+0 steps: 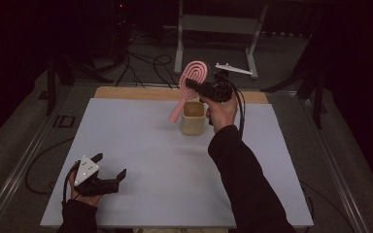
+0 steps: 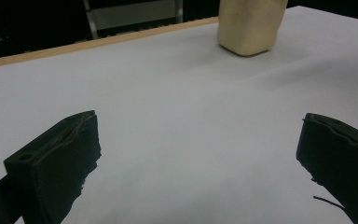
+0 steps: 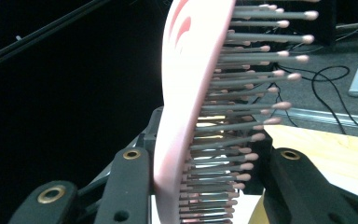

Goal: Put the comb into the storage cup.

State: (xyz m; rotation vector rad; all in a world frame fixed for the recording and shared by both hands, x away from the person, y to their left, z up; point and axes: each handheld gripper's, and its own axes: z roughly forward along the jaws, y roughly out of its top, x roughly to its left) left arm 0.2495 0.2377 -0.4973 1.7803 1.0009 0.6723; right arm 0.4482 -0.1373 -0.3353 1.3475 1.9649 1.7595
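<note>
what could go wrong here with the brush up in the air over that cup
The right gripper holds the pink hairbrush by its head, bristles against one jaw, so it might slip or twist. The handle hangs beside the beige cup and could knock it over. The left gripper rests open, far off, and isn't steadying the cup.

High overhead forward; claw-mounted close-ups (shared beige cup).

Pink hairbrush, beige cup, black claws, white table with wooden edge.
</note>
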